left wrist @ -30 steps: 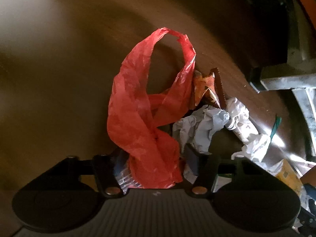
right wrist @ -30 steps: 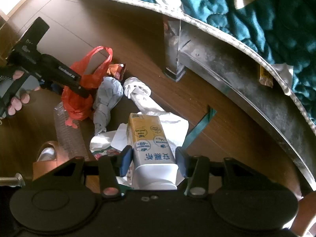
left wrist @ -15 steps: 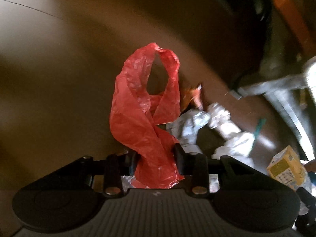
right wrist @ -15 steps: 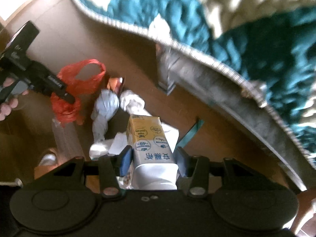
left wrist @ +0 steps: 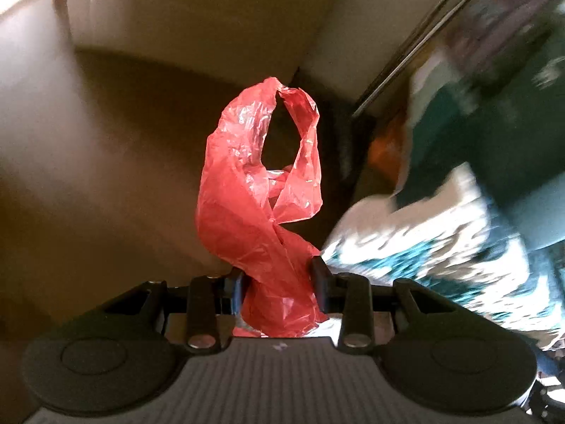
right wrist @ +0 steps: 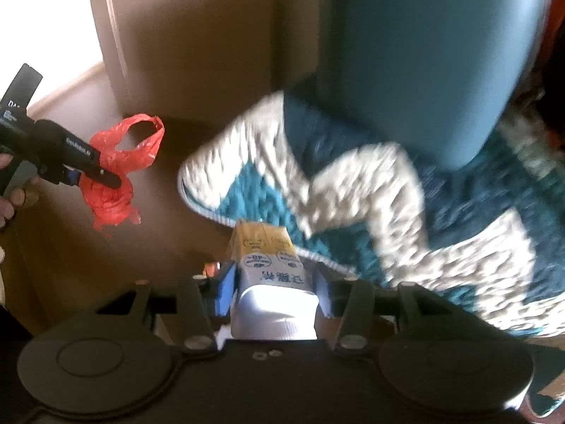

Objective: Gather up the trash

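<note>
Left wrist view showed the left gripper (left wrist: 277, 282) clenched on a red plastic bag (left wrist: 261, 190), the film bunched between the two fingers at lower centre of the frame. From that pinch the bag ran upward to a handle loop at centre, so its long axis lay along the fingers and its handle end pointed away from the camera. It looked very light, thin and limp; I judged it would slip or tear if pulled by a single layer, so the twisted, gathered neck was the sensible place to hold it. To the right of the bag, a blurred teal-and-white quilt (left wrist: 441, 233) filled the frame's right side.

Right wrist view showed the same bag (right wrist: 118, 169) at left centre, hanging clear of the floor from the left gripper (right wrist: 106, 176), with the person's fingers (right wrist: 10, 198) at the far left edge. At lower centre, the right gripper (right wrist: 275, 282) was clamped on a yellow-and-white drink carton (right wrist: 268, 265), one finger on each side wall. The carton's long axis ran up the frame, its yellow end pointing away from the camera toward the quilt (right wrist: 353, 194). I judged the carton light and fairly stiff, yet crushable; whether it was empty could not be told. Its flat side walls, where it was gripped, seemed the best hold.
</note>
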The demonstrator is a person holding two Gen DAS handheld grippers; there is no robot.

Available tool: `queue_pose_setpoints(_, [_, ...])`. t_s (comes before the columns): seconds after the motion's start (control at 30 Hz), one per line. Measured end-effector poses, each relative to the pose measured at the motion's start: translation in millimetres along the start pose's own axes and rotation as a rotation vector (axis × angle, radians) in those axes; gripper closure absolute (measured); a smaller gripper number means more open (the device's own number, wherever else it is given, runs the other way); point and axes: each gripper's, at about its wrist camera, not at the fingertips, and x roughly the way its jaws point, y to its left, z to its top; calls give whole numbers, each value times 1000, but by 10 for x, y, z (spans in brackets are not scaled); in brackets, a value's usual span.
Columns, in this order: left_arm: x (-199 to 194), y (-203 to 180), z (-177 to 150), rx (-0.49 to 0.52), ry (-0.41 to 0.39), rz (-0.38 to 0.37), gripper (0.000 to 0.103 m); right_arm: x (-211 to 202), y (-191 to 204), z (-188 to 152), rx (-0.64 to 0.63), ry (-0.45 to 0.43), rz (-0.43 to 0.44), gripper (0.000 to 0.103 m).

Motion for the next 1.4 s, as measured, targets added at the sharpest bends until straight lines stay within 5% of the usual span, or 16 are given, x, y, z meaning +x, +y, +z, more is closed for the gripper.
queue_pose_setpoints(0.03, [-141,-82,23,14,-20,-14,67,-130,13,43,-15,-19,-1,59])
queue_pose_setpoints(0.13, [-437,-301,23,28,-59,-54,67,-355,77,102,-94,-38,-7,100])
queue_pose_setpoints(0.2, [-490,-419,-26,-1,-60,-70,67,-251,79,37,-128,58,60,103])
queue_pose_setpoints(0.5, [-194,-998,-272,-92,-52,-129,66,629,-373,-690,-10,285,120,85])
queue_pose_setpoints(0.73, [78,-931,-186,-52,-24,-86,66,1198,-440,-1268,53,473,224,63])
queue_pose_setpoints(0.9, [196,-889,-161,-62,10,-95,66,1591,65,-1600,-217,547,391,48])
queue_pose_setpoints(1.1, [356,-898,-171,-69,69,-109,66,1890,709,-2073,-613,545,545,44])
queue_pose_setpoints(1.4, [616,-876,-176,-109,141,-114,66,2104,1129,-2586,-1049,487,564,43])
